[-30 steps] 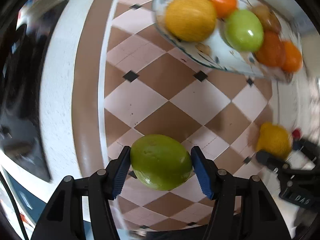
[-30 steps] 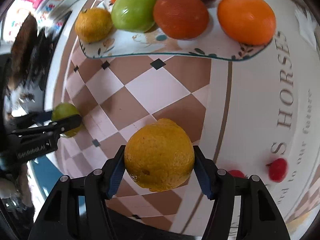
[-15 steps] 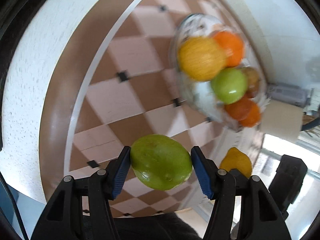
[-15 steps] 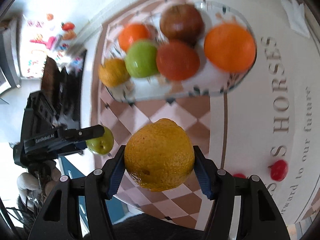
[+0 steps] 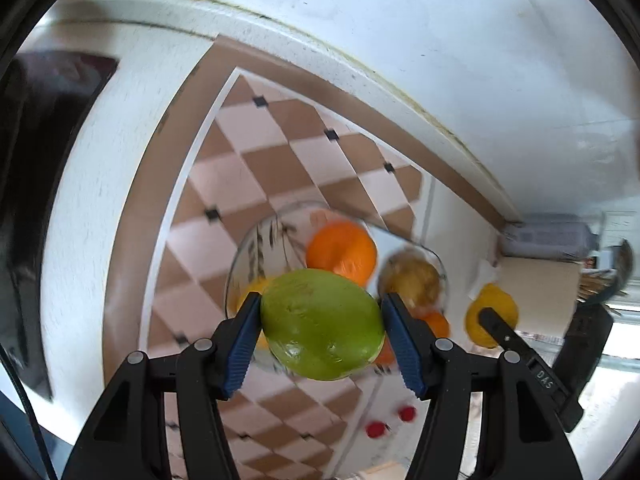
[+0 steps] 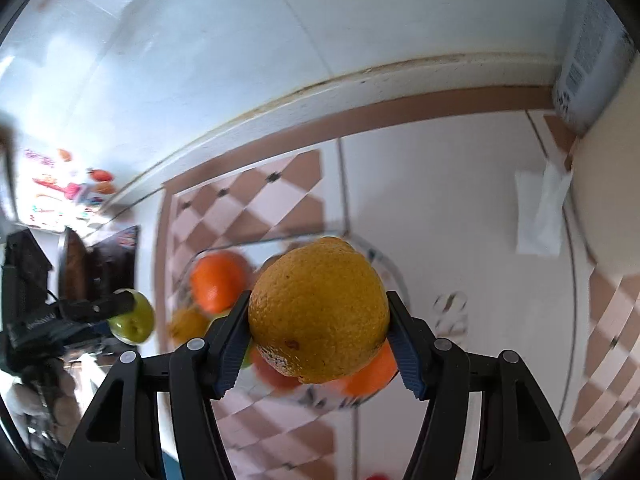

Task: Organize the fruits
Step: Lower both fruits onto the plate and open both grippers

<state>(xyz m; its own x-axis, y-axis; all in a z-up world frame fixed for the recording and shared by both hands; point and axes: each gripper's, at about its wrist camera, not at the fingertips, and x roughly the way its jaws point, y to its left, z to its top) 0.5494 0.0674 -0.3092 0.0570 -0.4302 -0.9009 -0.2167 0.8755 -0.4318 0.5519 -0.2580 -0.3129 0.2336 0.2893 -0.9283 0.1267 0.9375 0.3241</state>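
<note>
My left gripper (image 5: pixel 322 330) is shut on a green apple (image 5: pixel 322 322) and holds it in the air above a glass plate (image 5: pixel 248 248) of fruit. My right gripper (image 6: pixel 318 326) is shut on a yellow-orange citrus fruit (image 6: pixel 318 310), also held high over the plate (image 6: pixel 394 276). On the plate I see an orange (image 5: pixel 342 246), a brownish fruit (image 5: pixel 412 280) and more oranges partly hidden behind the held fruit. The right gripper with its citrus (image 5: pixel 490 314) shows in the left wrist view, and the left gripper with the apple (image 6: pixel 134 316) shows in the right wrist view.
The plate rests on a tablecloth (image 5: pixel 280 152) with brown and pink checks and a white border. A white wall (image 5: pixel 400 20) rises behind the table. A white tissue (image 6: pixel 538 210) and a beige box (image 6: pixel 608 200) lie at the right. A dark screen (image 5: pixel 36 160) stands at the left.
Both grippers have risen well above the table with their fruit and now tilt toward the wall. The plate looks smaller and sits right under the held fruit.
</note>
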